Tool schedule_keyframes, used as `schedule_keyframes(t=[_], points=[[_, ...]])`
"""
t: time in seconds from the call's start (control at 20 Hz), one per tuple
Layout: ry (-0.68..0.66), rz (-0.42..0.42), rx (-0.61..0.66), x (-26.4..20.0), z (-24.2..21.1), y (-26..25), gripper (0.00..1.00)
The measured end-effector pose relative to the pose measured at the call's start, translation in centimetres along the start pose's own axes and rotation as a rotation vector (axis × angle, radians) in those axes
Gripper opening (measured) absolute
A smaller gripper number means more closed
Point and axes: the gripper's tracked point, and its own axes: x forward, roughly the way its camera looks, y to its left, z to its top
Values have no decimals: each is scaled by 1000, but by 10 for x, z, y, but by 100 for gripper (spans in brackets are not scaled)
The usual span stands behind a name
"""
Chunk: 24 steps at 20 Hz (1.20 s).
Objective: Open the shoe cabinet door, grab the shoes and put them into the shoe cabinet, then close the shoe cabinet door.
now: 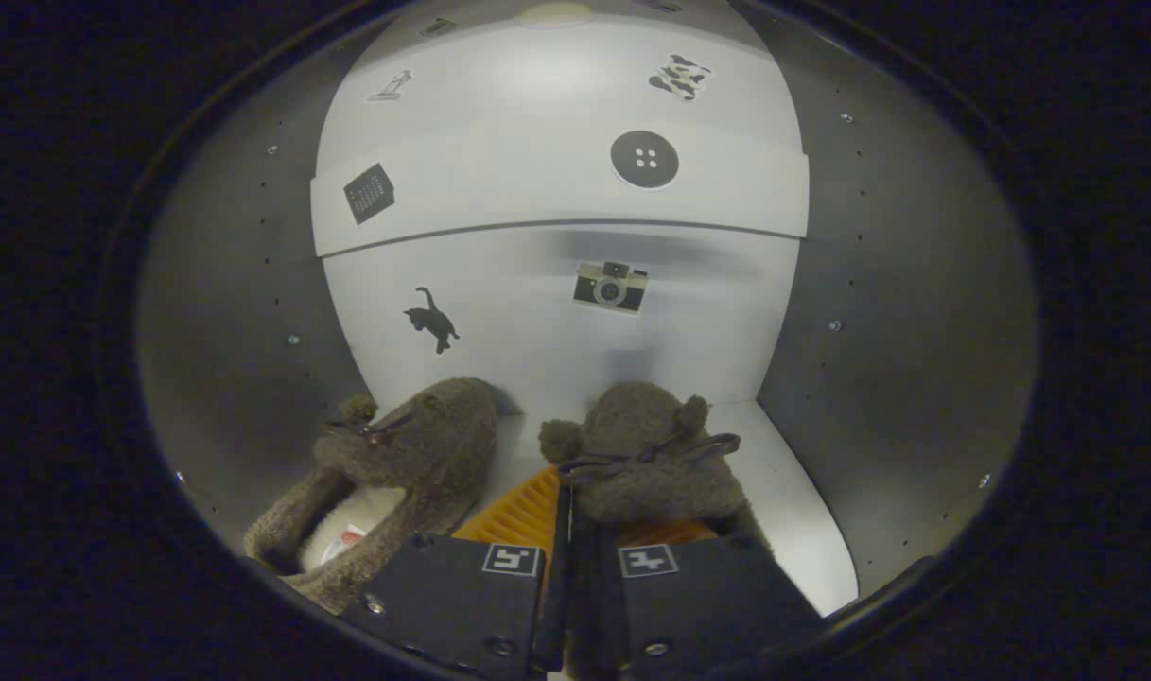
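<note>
Two brown fuzzy slippers with small bows and pompoms are inside the shoe cabinet (793, 501), on its white floor. The left slipper (405, 473) lies just ahead and left of my fingers, its pale lining facing me. The right slipper (646, 454) sits directly ahead. My gripper (566, 520) is shut on the right slipper, with the slipper's inner side wall pinched in the narrow gap between the two fingers. The heel of that slipper is hidden behind the gripper body.
The cabinet's white back panel (556, 322) carries several stickers and stands close behind the slippers. Grey side walls (244, 312) with rows of small holes close in left and right. Bare floor shows right of the right slipper.
</note>
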Motion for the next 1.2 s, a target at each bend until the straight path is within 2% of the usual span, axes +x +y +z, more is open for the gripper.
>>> schedule_keyframes(t=[0.3,0.35,0.6,0.8,0.95,1.2], points=[[-54,-11,-17,-32,3,3,60],[-66,-22,-32,-38,2,2,64],[-160,-29,-61,-93,2,4,66],[-264,-4,-52,-173,8,10,66],[-330,-2,-59,-242,1,10,100],[-408,48,-55,-355,-27,21,100]])
